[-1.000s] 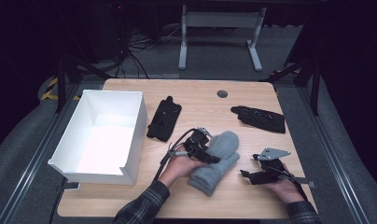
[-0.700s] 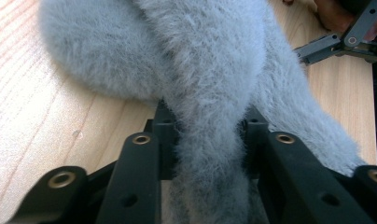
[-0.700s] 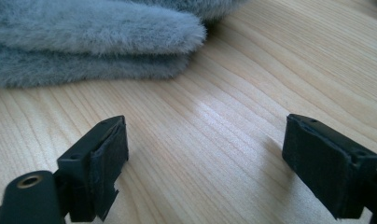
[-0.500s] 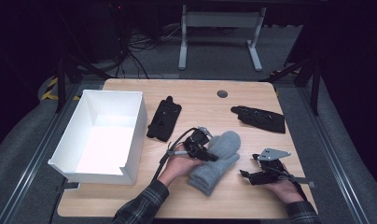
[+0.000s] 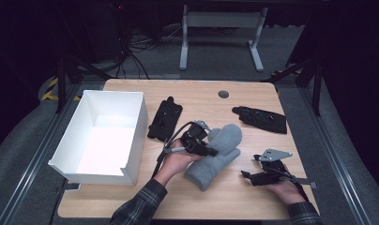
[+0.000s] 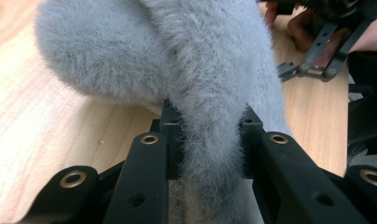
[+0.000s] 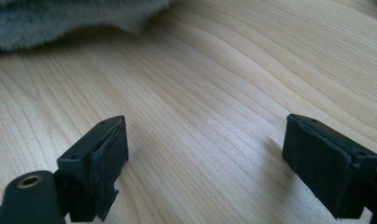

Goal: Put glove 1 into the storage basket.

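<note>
A dim room lies beyond the table (image 5: 131, 206), with grey carpet, a tangle of cables on the floor past the far left corner and a pale metal stand (image 5: 220, 28) behind the far edge. The table itself is a light wooden top, smooth and bare-grained, so cloth should slide over it easily. A white box (image 5: 75, 129), open at the top and empty, takes up the left side. Two black gloves lie flat farther back: one (image 5: 165, 118) just beside the box, the other (image 5: 260, 118) near the far right corner.

The grey mitten (image 5: 220, 154) sits near the middle of the table, a little toward the near edge, thumb pointing away. It looks thick, fuzzy and light, a soft thing that will fold and droop wherever it isn't supported, nothing that could break. The pile gives the pads plenty to bite on, so slipping seems unlikely, but a pinch on one fold will let the rest hang and drag. A hold near the cuff or across the body, as here, seems the sensible place.

The left gripper (image 5: 207, 151) has just been closing and is clamped on a bunched fold of the mitten; in the left gripper view the fleece (image 6: 210, 140) is squeezed between both jaws. The right gripper (image 5: 247, 174) rests near the near right corner, jaws well apart with only bare wood (image 7: 200, 116) between them
</note>
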`<action>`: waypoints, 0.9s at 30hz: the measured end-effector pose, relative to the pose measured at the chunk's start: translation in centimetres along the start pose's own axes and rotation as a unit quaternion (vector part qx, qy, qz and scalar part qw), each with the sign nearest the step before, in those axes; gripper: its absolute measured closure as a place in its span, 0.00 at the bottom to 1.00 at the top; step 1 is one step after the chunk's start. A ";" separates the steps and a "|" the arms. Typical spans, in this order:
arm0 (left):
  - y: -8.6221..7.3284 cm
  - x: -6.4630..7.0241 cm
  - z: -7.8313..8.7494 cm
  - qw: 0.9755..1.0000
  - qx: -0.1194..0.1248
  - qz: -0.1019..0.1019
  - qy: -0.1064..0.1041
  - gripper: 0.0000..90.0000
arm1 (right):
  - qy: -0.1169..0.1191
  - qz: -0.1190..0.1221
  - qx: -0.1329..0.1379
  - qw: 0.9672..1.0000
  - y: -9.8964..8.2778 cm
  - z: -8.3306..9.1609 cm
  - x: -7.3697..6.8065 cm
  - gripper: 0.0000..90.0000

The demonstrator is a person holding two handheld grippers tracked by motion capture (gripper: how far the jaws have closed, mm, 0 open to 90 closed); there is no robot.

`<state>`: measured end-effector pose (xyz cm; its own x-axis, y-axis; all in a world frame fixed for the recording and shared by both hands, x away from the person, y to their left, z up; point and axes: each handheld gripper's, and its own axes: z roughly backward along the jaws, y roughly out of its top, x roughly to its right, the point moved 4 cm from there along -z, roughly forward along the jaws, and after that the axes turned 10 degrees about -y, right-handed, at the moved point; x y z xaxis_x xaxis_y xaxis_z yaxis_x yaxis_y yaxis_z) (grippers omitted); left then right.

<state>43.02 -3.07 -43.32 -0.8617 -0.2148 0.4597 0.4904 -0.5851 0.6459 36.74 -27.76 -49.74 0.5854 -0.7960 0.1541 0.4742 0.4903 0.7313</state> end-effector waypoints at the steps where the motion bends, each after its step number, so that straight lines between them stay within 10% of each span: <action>1: 0.1 0.2 0.4 1.000 0.003 0.000 0.003 0.81 | 0.000 0.000 0.000 1.000 0.0 0.0 0.0 0.16; 27: 3.5 3.6 7.9 0.998 0.043 -0.010 0.048 0.81 | 0.002 -0.001 0.001 1.000 0.0 0.0 0.0 0.16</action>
<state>42.68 0.27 -34.65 -0.8780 -0.2793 0.3888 0.4786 -0.5214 0.7064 36.74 -27.74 -49.75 0.5871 -0.7953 0.1511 0.4741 0.4891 0.7322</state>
